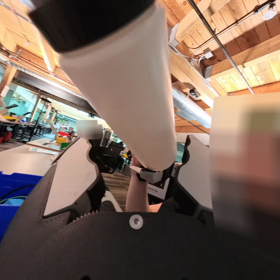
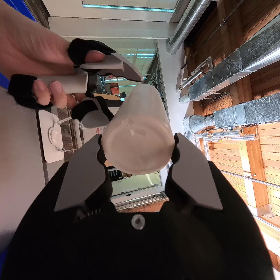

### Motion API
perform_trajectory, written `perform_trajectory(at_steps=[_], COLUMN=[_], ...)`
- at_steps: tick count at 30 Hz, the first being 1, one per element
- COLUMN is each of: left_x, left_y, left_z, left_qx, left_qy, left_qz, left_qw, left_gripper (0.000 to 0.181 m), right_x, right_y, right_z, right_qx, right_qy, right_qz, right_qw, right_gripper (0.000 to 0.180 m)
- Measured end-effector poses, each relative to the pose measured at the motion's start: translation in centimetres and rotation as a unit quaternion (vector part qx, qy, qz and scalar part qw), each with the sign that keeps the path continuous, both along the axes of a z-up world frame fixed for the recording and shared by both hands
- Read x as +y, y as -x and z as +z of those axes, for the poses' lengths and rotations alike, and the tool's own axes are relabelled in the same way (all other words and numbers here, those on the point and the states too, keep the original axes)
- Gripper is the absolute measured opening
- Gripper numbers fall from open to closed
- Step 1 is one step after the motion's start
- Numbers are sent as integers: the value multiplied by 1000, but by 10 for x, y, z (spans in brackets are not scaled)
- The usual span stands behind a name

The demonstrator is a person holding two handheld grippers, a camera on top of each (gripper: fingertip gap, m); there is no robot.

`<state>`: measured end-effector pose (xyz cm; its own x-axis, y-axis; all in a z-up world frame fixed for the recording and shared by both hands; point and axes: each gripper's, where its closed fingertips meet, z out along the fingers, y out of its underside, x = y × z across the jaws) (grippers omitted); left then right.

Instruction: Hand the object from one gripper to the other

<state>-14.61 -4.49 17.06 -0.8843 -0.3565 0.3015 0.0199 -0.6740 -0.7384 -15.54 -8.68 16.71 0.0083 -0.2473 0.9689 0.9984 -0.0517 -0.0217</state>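
Much open room: the handover is in the air, with only ceiling beams and ducts behind; nothing stands close around the tongs.
Table: a pale table (image 1: 22,160) lies low at the left with a blue bin (image 1: 13,195) at its near edge, both well apart from the handover.
Tumbler: the white tumbler (image 1: 121,90) is held in the air, tilted, its narrow base toward the right side.
Handling: it looks stiff and smooth, so probably slippery; the taper may let it slide toward the base. If it is full, I cannot tell.
Right tongs: the right tongs (image 2: 138,142) pinch the base from both sides.
Left tongs: the left tongs (image 1: 138,143) are spread wide beside the body, not touching it.
Lid: the black lid (image 1: 90,22) closes the wide end.
Grip place: I judge the wide body just below the lid is best.
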Motion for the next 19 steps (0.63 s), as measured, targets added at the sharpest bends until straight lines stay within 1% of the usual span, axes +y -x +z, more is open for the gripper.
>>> perform_trajectory(at_steps=[1, 5, 8, 10, 12, 16, 19], left_x=[9, 55, 88, 104, 110, 108, 107], left_y=[-1, 3, 15, 24, 38, 66, 82], left_z=[0, 6, 10, 10, 11, 6, 12], left_qx=[3, 13, 14, 18, 11, -7, -29], left_qy=[3, 18, 2, -13, -29, -68, -77], left_qz=[16, 97, 172, 194, 178, 122, 113], left_qw=[1000, 995, 985, 981, 983, 990, 990], left_gripper=[114, 119, 119, 118, 117, 116, 118], right_x=[-1, -7, -11, -13, -14, -21, -26], right_y=[0, 3, 9, 13, 19, 37, 47], right_z=[0, 3, 3, 3, 2, -1, -2], right_qx=[-2, -12, -22, -22, -27, -20, -24], right_qy=[-1, -4, -3, -2, -1, 14, 19], right_qz=[-1, 1, 8, 16, 24, 66, 81], right_qw=[1000, 1000, 1000, 1000, 999, 998, 996], right_gripper=[89, 89, 89, 89, 89, 89, 89])
